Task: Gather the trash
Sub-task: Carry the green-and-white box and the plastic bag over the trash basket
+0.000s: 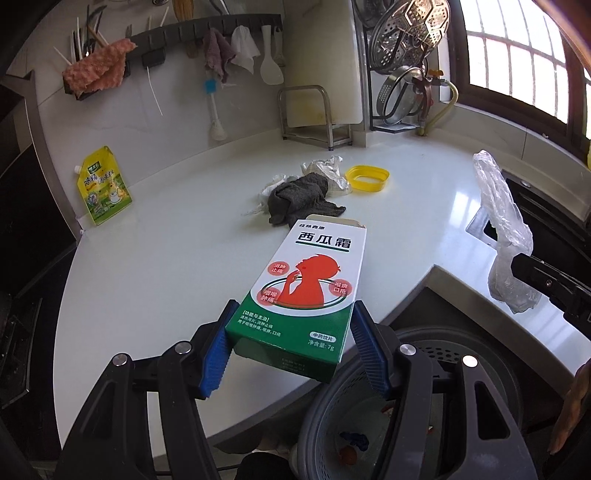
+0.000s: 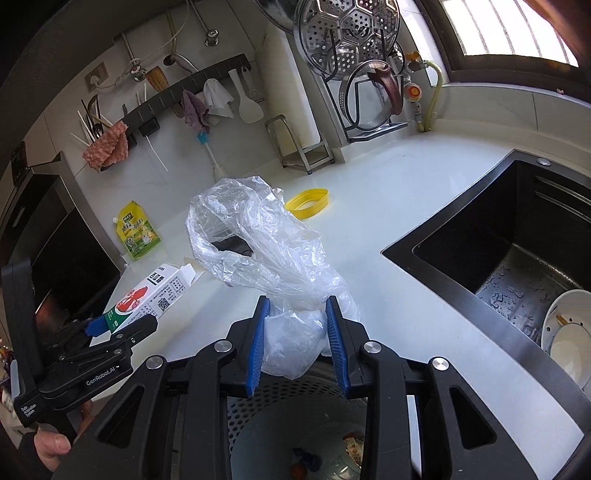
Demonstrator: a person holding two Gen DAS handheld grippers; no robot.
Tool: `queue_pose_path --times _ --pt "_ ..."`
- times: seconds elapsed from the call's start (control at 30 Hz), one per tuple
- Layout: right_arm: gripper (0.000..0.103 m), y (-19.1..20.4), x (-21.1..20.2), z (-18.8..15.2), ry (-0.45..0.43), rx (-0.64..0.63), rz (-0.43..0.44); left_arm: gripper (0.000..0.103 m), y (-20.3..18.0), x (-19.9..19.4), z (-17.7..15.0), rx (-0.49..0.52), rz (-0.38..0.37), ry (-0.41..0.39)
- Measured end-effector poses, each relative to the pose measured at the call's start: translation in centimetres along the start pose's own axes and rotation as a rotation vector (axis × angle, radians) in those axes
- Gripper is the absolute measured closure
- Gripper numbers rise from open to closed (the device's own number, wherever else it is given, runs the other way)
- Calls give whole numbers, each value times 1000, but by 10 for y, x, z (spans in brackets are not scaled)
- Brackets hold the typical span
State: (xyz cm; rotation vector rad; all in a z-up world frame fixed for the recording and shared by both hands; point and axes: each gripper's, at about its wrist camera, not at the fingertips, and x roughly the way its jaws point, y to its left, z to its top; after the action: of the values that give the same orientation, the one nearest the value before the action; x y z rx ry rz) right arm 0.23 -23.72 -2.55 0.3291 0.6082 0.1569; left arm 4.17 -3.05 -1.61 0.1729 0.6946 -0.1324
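Green-white medicine box [image 1: 314,280] in left gripper [image 1: 291,350], long axis pointing forward.

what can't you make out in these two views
- Trash bin contents: both views, the grippers and held items cover most of the inside.
- Rag pile: right wrist view, the plastic bag hides it.
- Bowl in the sink: right wrist view, cut off by the edge.
- Small print on the medicine box: too small.

Daylit barred window [image 1: 517,55] above white counter [image 1: 166,258], black sink [image 2: 498,258], utensil rail [image 1: 207,27].
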Motion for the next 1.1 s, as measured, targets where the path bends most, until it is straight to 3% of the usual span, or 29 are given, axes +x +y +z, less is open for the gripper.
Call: queue_pose_path --times 0.37,0.67,1.1 --pt "73 42 -29 -48 54 -65 -21 43 1 -27 -55 -32 -43 34" --pt "73 39 -37 -96 150 -38 -41 43 -12 -36 -78 -31 -97 51" --pt "73 21 -20 -128 262 -1 -83 43 -34 -15 -106 21 -121 151"
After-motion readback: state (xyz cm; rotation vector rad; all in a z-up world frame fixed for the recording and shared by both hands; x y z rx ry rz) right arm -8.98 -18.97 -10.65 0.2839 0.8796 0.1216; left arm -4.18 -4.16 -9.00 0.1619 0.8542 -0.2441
